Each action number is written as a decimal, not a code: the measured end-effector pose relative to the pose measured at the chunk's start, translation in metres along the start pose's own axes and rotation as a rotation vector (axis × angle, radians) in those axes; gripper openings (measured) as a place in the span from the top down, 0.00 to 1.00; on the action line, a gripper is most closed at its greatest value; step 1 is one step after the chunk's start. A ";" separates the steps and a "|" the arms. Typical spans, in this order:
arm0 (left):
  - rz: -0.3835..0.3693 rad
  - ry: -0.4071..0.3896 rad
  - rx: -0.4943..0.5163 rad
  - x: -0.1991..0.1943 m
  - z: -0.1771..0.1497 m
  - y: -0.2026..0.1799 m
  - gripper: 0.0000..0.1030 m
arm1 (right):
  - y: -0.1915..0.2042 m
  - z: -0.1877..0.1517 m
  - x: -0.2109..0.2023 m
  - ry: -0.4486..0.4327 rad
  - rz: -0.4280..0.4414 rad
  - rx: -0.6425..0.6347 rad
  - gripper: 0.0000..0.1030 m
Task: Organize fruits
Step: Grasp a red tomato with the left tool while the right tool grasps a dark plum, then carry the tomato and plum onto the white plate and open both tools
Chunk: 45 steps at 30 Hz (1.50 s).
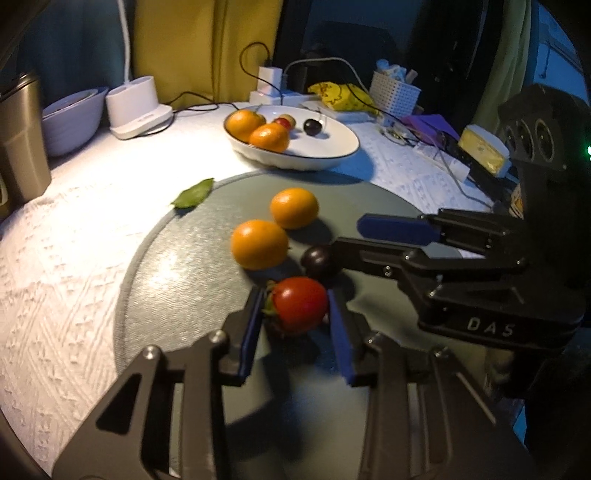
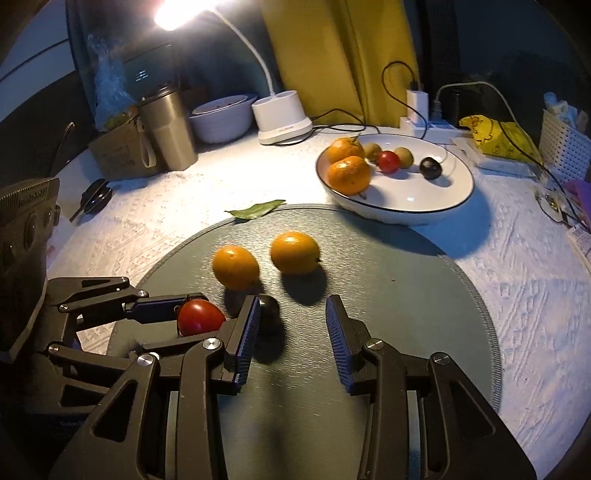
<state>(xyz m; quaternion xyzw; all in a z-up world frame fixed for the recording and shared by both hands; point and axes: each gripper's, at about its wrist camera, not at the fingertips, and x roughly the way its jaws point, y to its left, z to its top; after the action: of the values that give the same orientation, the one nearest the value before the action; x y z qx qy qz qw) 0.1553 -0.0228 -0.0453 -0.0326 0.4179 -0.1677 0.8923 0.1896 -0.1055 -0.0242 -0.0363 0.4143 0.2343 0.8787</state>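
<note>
A white gooseneck desk lamp at the far edge of the white textured tablecloth is the only strong light, blown out to glare in the right wrist view. Round orange citrus fruits throw dark shadows toward the camera across the round grey-green mat. The room behind is dim and bluish. Both fisheye views curve and darken at the corners, with slight overall softness.

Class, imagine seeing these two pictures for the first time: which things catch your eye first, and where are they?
A glossy red cherry tomato sits between the left tongs on the round grey-green mat. Just behind it lie two bright orange citrus fruits and a small dark round fruit, near the open right tongs. Farther back, a white black-rimmed plate holds more fruit.
</note>
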 end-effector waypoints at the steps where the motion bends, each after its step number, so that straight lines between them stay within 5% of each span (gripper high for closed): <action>1: 0.003 -0.004 -0.003 -0.002 -0.001 0.002 0.65 | 0.002 0.001 0.001 0.002 0.007 -0.002 0.62; 12: 0.033 -0.042 -0.040 -0.019 -0.004 0.022 0.65 | 0.018 -0.002 0.024 0.079 0.013 -0.031 0.62; 14: 0.035 -0.047 -0.039 -0.020 -0.002 0.023 0.65 | 0.018 -0.003 0.024 0.081 0.016 -0.035 0.71; 18: 0.035 -0.053 -0.029 -0.022 0.003 0.020 0.65 | 0.018 -0.003 0.024 0.084 0.014 -0.047 0.72; 45: 0.057 -0.061 0.035 0.005 0.074 -0.006 0.65 | -0.050 0.044 -0.003 -0.032 -0.026 0.009 0.71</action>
<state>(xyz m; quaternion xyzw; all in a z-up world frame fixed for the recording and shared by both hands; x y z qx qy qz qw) 0.2120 -0.0360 0.0002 -0.0101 0.3884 -0.1487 0.9093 0.2413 -0.1399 -0.0002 -0.0340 0.4008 0.2215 0.8883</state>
